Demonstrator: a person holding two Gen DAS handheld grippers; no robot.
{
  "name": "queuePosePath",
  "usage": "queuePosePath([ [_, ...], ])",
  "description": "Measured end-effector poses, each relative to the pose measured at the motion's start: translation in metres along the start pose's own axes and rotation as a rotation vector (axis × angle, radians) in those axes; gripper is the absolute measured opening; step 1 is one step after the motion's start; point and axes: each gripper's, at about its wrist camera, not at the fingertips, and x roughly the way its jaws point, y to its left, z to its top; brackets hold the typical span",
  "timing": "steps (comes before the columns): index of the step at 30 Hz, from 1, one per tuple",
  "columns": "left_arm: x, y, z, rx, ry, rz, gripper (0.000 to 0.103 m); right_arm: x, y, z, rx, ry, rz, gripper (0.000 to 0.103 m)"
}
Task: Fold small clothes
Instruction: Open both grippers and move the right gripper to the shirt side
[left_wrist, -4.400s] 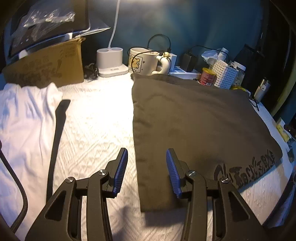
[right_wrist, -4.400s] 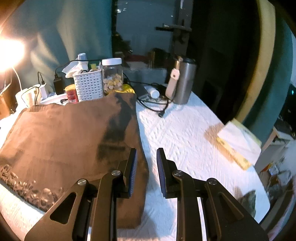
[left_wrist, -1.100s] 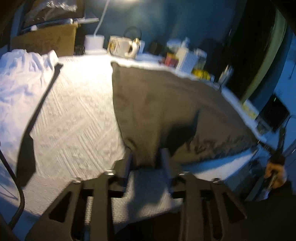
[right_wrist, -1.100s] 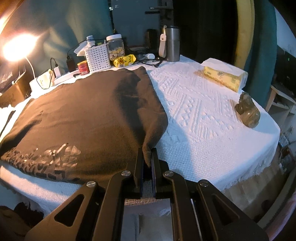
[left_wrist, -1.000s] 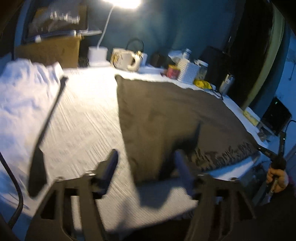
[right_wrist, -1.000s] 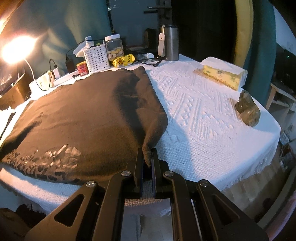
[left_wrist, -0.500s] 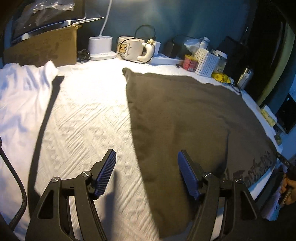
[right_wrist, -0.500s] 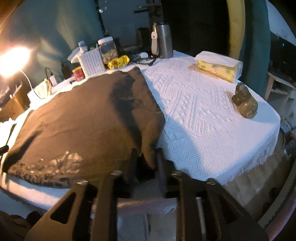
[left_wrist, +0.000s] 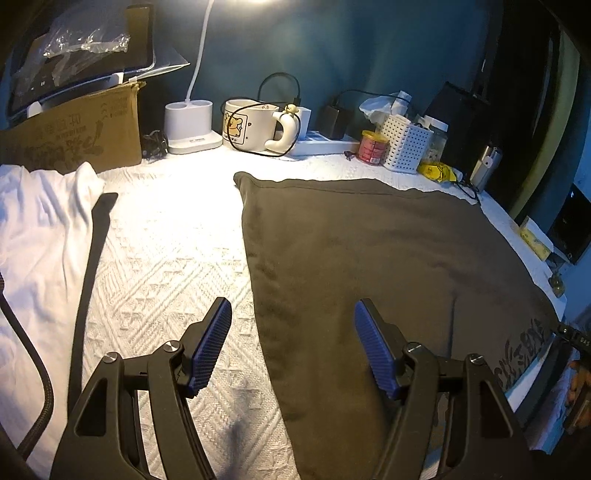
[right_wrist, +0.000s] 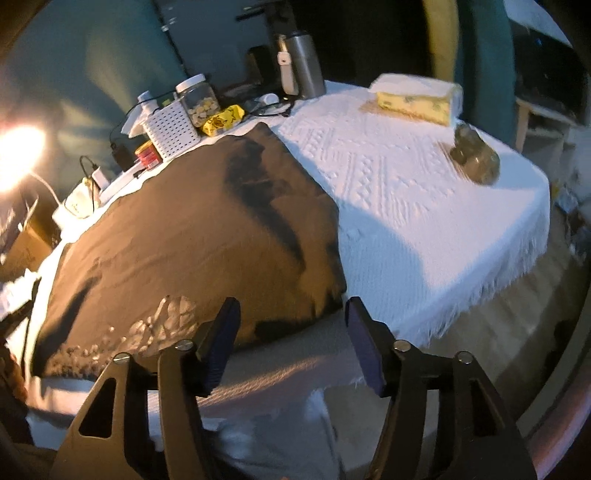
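A big table with a bumpy white woven cloth (left_wrist: 166, 236) fills both views. On it lies the dark brown folded shirt (left_wrist: 369, 258), spread flat, with a pale printed pattern along the near edge by the table's front. A heap of white clothes (left_wrist: 33, 229) sits well apart from it on the left side. At the back stand a white mug with a bear picture (left_wrist: 251, 123) and a white basket with holes (left_wrist: 406, 146). A yellow tissue pack (right_wrist: 417, 98) rests on the far right.

The left gripper (left_wrist: 291, 347) hangs over the shirt's left edge with its blue pads wide apart and nothing pinched. The right gripper (right_wrist: 291, 347) is by the shirt's near right corner, and its jaws are opening; the corner lies just ahead of them, not held.

The shirt looks ready for its next fold. To do it well, each gripper should pinch only the top corner of cloth, both should lift together, and the edges should line up before letting go
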Motion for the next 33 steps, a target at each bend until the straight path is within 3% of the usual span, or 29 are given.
queuePosePath([
  [13,0.007,0.003,0.007,0.003,0.006,0.015,0.069,0.019,0.019,0.009,0.067,0.000,0.055,0.070],
  [21,0.015,0.011,0.014,-0.015,0.026,0.052,0.069,0.045,0.032,0.032,0.047,-0.034,0.061,0.072],
  [27,0.024,0.013,0.020,-0.022,0.043,0.071,0.069,0.070,0.044,0.055,0.034,-0.002,0.144,0.072],
  [33,0.033,0.018,0.025,-0.031,0.061,0.085,0.069,0.090,0.066,0.073,-0.051,0.023,0.145,0.071],
])
